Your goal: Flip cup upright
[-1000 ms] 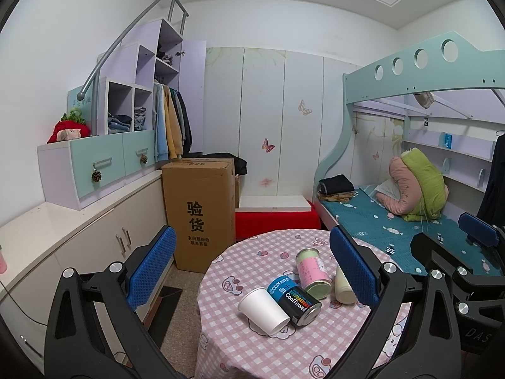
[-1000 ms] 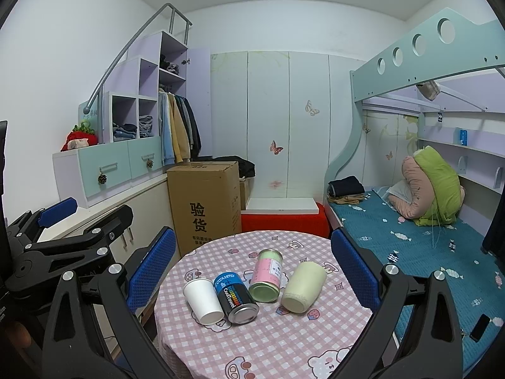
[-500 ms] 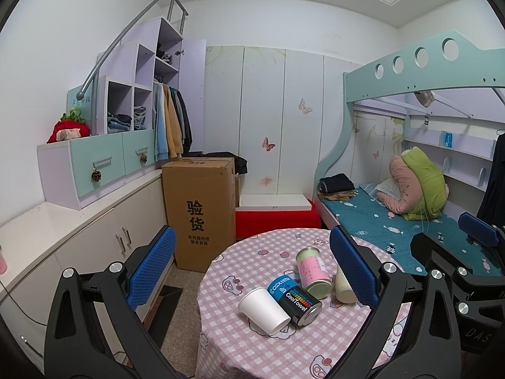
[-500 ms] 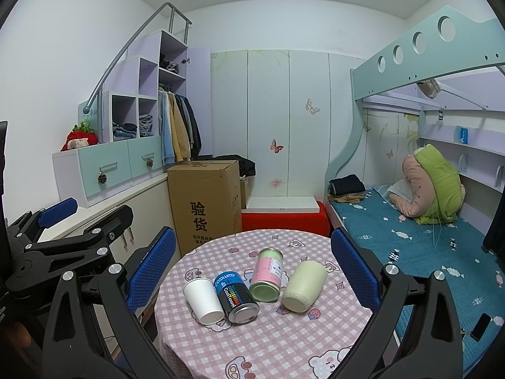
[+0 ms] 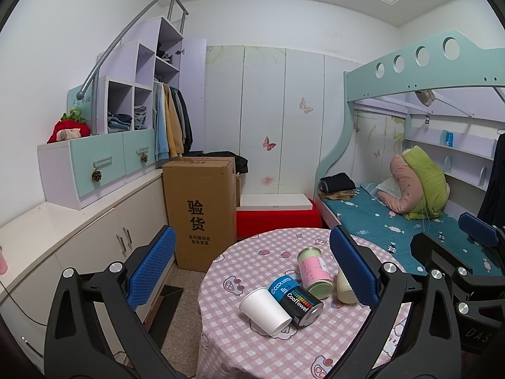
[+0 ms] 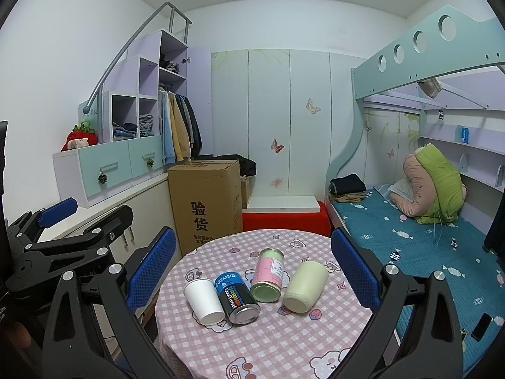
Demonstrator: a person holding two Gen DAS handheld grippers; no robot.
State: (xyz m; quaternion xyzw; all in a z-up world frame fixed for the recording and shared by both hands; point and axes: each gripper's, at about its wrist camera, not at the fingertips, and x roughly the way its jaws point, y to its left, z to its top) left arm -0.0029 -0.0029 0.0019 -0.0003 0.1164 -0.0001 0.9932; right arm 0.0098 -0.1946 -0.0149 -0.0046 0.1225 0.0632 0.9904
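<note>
- Left tongs (image 5: 251, 267): I hold them spread wide, empty, above the bench (image 6: 268, 347).
- White paper cup (image 6: 204, 300): on its side, leftmost, touching the CoolTowel can (image 6: 236, 298); I should pinch its free wall, then tip.
- Right tongs (image 6: 252, 267): agape, empty.

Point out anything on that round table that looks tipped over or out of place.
All four containers lie on their sides in a row on the round table: the white paper cup, the CoolTowel can, the pink tin and the cream cup. Nothing looks spilled. Both grippers, left and right, are open and touch nothing.
</note>
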